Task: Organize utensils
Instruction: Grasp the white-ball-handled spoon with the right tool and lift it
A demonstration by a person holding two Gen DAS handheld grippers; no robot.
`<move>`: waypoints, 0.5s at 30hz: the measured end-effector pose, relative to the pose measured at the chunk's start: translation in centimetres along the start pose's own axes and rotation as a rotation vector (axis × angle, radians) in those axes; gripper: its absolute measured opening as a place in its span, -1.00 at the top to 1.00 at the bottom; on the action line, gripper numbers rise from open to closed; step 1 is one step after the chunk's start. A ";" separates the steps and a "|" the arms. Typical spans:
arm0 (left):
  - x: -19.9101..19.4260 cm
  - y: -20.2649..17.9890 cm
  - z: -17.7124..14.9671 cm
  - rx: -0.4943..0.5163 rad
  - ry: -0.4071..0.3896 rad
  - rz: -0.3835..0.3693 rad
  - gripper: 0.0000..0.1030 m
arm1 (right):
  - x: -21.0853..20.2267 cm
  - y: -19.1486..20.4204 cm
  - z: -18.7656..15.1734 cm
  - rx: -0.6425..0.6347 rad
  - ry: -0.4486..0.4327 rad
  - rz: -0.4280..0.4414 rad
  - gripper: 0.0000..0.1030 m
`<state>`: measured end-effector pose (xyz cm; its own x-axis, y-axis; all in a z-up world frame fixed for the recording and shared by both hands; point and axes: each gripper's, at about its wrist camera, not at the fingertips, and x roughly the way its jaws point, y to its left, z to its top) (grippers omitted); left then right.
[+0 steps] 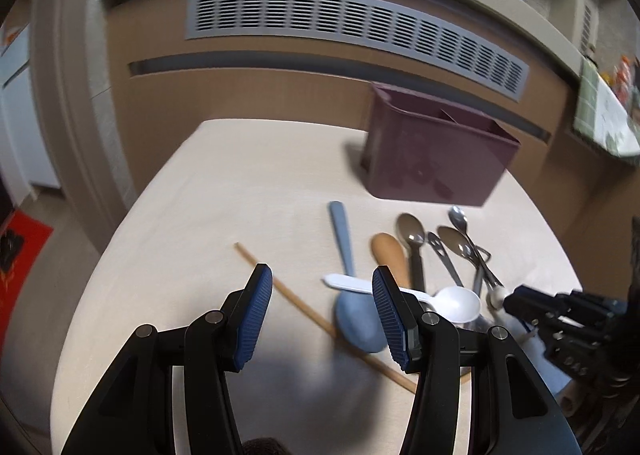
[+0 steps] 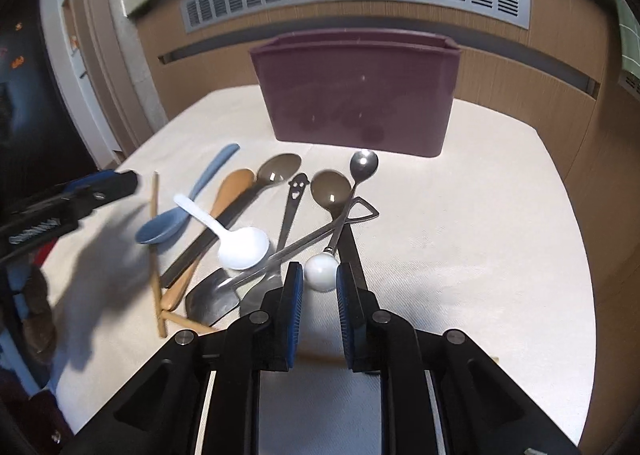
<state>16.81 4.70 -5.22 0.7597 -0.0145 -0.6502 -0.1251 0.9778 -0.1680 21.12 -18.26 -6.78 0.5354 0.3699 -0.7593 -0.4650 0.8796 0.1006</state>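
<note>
Blue-padded right gripper [image 2: 316, 279] sits w/ jaws partly spread around the white ball end [image 2: 320, 271] of a small steel spoon [image 2: 363, 164]; a gap shows on each side, so pads aren't pinching it yet as far as I can tell. Left gripper [image 1: 322, 313] is spread wide, nothing between the pads, hovering over the pale blue spoon [image 1: 358, 325] and white plastic spoon [image 1: 460, 301].

Utensils lie in a crossed heap on the cream table [image 2: 480, 235]. From the right wrist cam: purple caddy [image 2: 356, 95] at 12 o'clock, upright, well apart from the pile; metal spoons at 11–12; wooden spoon [image 2: 236, 183], chopstick [image 2: 154, 239] and blue spoon at 10.

Risks, imo:
- Ball is round and smooth, so it could squirt out of the pads if the close lands off-centre.
- Thin stem crosses the tongs [image 2: 352, 215] and a brown spoon [image 2: 330, 187]; lifting it may drag or flip those.
- Both tools work the same heap, close together, so a bump looks possible.
- Caddy has a divider; a long tilted spoon could catch the rim.
</note>
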 end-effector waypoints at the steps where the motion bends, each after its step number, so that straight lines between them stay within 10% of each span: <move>1: -0.1 0.5 0.0 -0.019 -0.005 0.000 -0.03 | 0.3 0.1 0.0 0.000 0.010 -0.012 0.65; 15: -0.2 2.4 -1.1 -0.069 -0.012 0.008 -0.03 | 3.3 1.8 1.5 -0.030 0.054 -0.089 0.60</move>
<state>15.61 6.87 -6.30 0.7662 -0.0038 -0.6426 -0.1744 0.9612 -0.2137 23.07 -14.98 -8.13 0.5370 0.2729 -0.7982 -0.4384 0.8987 0.0123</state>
